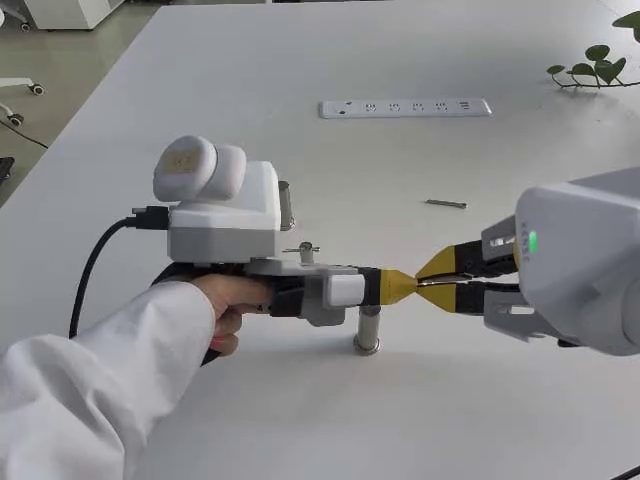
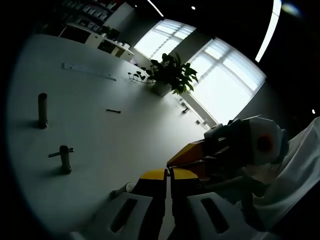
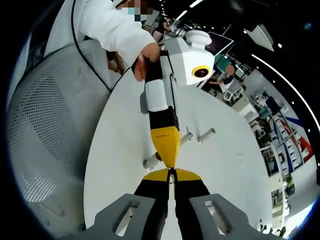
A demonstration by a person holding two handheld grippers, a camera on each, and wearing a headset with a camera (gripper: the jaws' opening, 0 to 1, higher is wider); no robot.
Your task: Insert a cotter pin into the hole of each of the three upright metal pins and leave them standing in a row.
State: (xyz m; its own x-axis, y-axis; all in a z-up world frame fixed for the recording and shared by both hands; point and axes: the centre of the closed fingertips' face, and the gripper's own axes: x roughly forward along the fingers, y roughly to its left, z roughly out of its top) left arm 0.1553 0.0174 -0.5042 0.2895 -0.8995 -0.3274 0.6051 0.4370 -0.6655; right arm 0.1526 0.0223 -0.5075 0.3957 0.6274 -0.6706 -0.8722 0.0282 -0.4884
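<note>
- We are seeing a thin cotter pin (image 1: 440,283) lying level between the yellow jaws of the right gripper (image 1: 428,280), which are closing on it with barely a gap.
- The left gripper (image 1: 405,285) is pointing straight at it, nose to nose. Its jaws are pressing together to a point, and we cannot tell whether they are pinching the pin's end.
- In the right gripper view, the right gripper (image 3: 171,175) is meeting the left gripper (image 3: 168,161) tip to tip above the table.
- Just below the left gripper, the nearest upright pin (image 1: 367,328) is standing on the white table (image 1: 250,100), its upper part hiding behind the gripper.
- Behind it, the middle pin (image 1: 305,252) is carrying an inserted cotter pin (image 1: 300,247) crosswise through its head. In the left gripper view the middle pin (image 2: 64,159) is standing free.
- The far pin (image 2: 42,110) is standing upright beyond, bare.
- A loose cotter pin (image 1: 445,204) is lying well apart, toward the power strip (image 1: 405,107).
- A plant (image 1: 598,68) is sitting at the table's far corner.
- A hand (image 1: 235,300) in a white sleeve (image 1: 90,390) is gripping the left gripper's handle.
</note>
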